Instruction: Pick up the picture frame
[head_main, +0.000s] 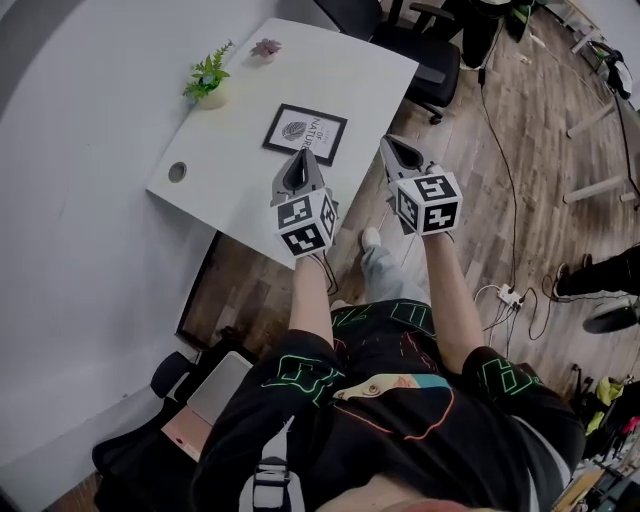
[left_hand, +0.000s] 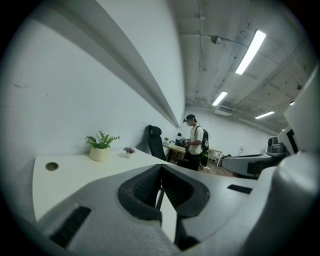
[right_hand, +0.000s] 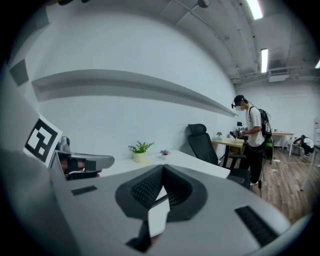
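I see the white desk (head_main: 350, 90) running along the wall, with a black office chair (head_main: 432, 58) at its far end. I hold both tongs level over the near part of the desk, their marker cubes facing up. The left gripper (head_main: 303, 156) has its jaws pressed together with nothing between them. Its tip sits at the near edge of the picture frame (head_main: 305, 130), and I cannot tell whether it touches. The right gripper (head_main: 392, 143) is also closed and empty. It sits to the right of the frame, by the desk's right edge, apart from the frame.

The black-bordered frame lies flat near the middle of the desk, with its print facing up. Beyond it, toward the wall, a green plant in a pale pot (head_main: 207, 80) stands upright. A smaller pinkish plant (head_main: 266, 47) stands farther along, and a round cable hole (head_main: 177, 171) shows near the desk's left corner.
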